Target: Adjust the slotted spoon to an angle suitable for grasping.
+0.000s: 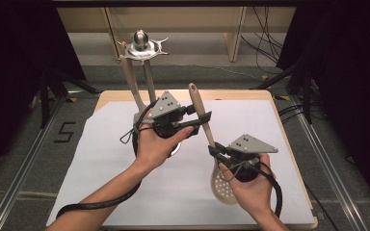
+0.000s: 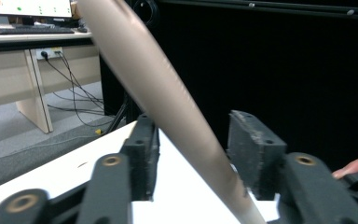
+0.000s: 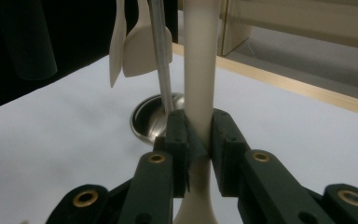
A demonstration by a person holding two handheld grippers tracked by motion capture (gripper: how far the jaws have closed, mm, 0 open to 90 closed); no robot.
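The beige plastic slotted spoon with a long rounded handle [image 1: 207,130] stands tilted over the white sheet, right of centre. Its round perforated bowl is low and near, close to the right edge, while the handle rises far and leftward, its tip uppermost.

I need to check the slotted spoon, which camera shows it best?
The high view: the slotted spoon shows whole, handle to perforated bowl. The right gripper view shows the handle clamped; the left gripper view shows the handle between the jaws.
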